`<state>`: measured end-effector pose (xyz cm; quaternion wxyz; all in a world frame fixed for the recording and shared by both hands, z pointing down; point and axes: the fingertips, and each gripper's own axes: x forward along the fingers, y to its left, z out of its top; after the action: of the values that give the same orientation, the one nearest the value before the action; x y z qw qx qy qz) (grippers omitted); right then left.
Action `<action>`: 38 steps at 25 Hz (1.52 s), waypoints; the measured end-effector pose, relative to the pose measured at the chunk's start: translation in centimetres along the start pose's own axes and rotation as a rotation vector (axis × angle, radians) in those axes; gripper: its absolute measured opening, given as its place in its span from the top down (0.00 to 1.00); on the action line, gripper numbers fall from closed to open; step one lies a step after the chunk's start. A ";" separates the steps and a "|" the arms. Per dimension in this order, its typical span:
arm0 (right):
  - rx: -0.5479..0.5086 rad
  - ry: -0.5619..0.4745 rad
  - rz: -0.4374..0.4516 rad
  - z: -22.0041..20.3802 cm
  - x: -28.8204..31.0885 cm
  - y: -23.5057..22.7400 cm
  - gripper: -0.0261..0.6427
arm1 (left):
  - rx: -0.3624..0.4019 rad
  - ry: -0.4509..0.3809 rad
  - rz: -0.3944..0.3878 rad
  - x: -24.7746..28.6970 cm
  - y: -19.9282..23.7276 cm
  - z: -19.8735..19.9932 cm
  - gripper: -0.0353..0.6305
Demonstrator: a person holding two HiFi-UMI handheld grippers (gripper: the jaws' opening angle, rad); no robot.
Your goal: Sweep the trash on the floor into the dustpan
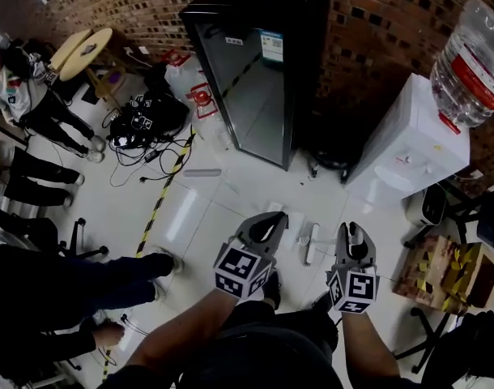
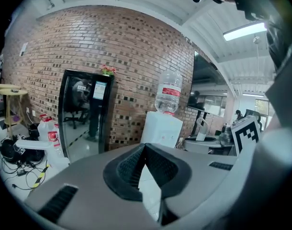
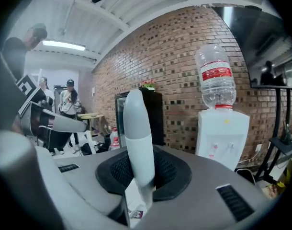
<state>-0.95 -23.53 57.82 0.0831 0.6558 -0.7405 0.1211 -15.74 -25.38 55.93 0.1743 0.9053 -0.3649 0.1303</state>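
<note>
1. The trash (image 1: pixel 311 242), a few white scraps, lies on the pale floor (image 1: pixel 231 201) near the foot of the water dispenser (image 1: pixel 405 144), between it and the person's feet. No dustpan can be made out in any view.
2. The right gripper (image 3: pixel 142 174), nearer the dispenser, has its jaws clenched on an upright, pale, round-ended handle (image 3: pixel 138 133), likely the broom's.
3. The left gripper (image 2: pixel 145 150), on the far side of the scraps from the dispenser, has its jaws tip to tip with nothing between them.
4. Judged step: the tool is in hand but sweeping has not begun. The next move calls for lowering the brush behind the scraps and finding the pan.
5. The dispenser's bottle (image 1: pixel 472 59) has a red label, and the black cabinet (image 1: pixel 259 71) beside it has a blue-white sticker (image 1: pixel 271 45). The print on both is too small to read.
</note>
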 end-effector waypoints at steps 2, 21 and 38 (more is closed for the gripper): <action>0.012 -0.009 0.027 0.5 0.8 1.6 0.85 | -0.009 0.002 0.018 -0.7 0.8 -0.2 0.94; 0.046 -0.095 0.002 5.5 -2.6 0.2 0.86 | 0.001 -0.006 -0.029 0.0 -0.4 1.1 0.94; 0.011 -0.012 0.086 0.2 -1.2 4.0 0.85 | 0.010 0.003 -0.031 -0.5 -0.3 0.2 0.94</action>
<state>-4.77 -22.00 57.04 0.0699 0.6244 -0.7679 0.1249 -15.85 -24.94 55.54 0.1722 0.9115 -0.3498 0.1309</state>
